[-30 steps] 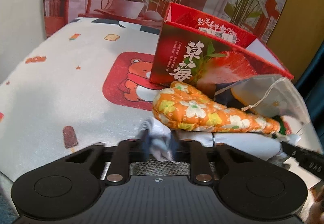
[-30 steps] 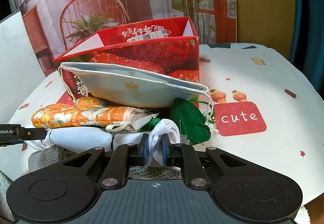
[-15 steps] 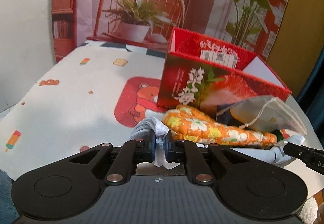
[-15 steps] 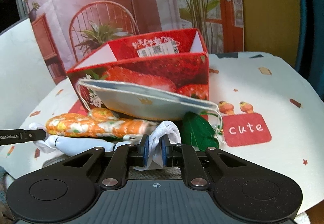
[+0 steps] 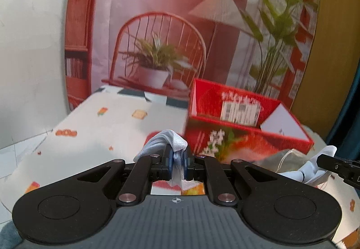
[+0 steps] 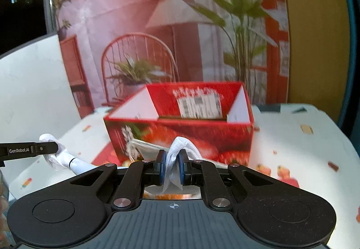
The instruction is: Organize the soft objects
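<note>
Printed surface (image 5: 117,134) runs in front of a pink backdrop (image 5: 157,1); on the left the left gripper (image 5: 177,159) has its jaws clamped on one end of a white cloth (image 5: 171,141), on the right the right gripper (image 6: 172,162) pinches the other end. The step looks like a two-handed lift, next needing a carry over the one red box (image 6: 180,132). Counted: one cloth, two grippers.

Behind your table (image 5: 117,127), covered in a white cloth with small cartoon prints, hangs a printed backdrop (image 5: 171,12): pink room, red wire chair (image 5: 157,46), potted plant (image 5: 153,64), floor lamp (image 5: 216,12), tall green leaves (image 5: 274,30). You have a white panel (image 5: 31,64) on the left and a mustard-yellow wall (image 5: 333,46) on the right. Light is warm and reddish.
</note>
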